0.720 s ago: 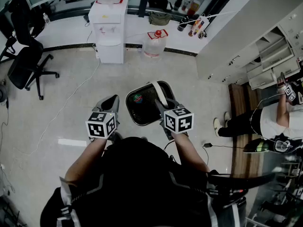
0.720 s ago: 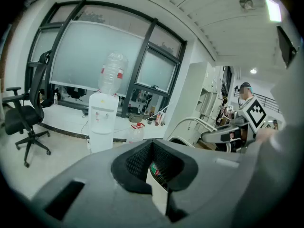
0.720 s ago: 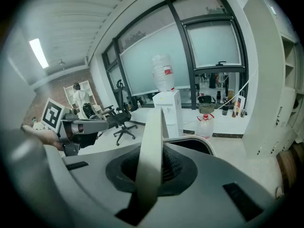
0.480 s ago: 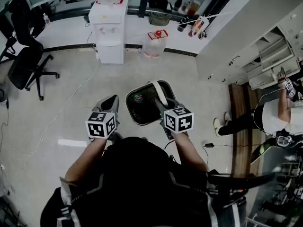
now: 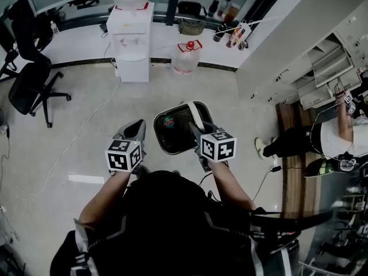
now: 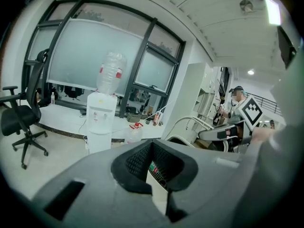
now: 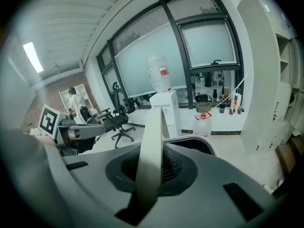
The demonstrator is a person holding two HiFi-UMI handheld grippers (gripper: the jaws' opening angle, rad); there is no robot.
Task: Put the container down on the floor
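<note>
A black container (image 5: 172,128) with a pale rim and a white bail handle (image 5: 194,114) hangs above the floor in front of the person. My right gripper (image 5: 199,132) is shut on that handle, and in the right gripper view the white strap (image 7: 151,141) runs up between its jaws with the container's rim (image 7: 204,140) behind. My left gripper (image 5: 135,132) hangs to the container's left, apart from it. Its jaws stand a narrow slit apart with nothing between them. Through the slit the container's inside (image 6: 160,171) shows, holding a small coloured item.
A white water dispenser (image 5: 131,39) and a spare water jug (image 5: 186,55) stand by the far wall. At the left is a black office chair (image 5: 31,85). White cabinets (image 5: 299,45) fill the right. Another person (image 5: 322,145) stands at the right near a floor cable (image 5: 269,174).
Both grippers and the hanging container keep their places. The person at the right has shifted a little, and the head view has tipped slightly.
</note>
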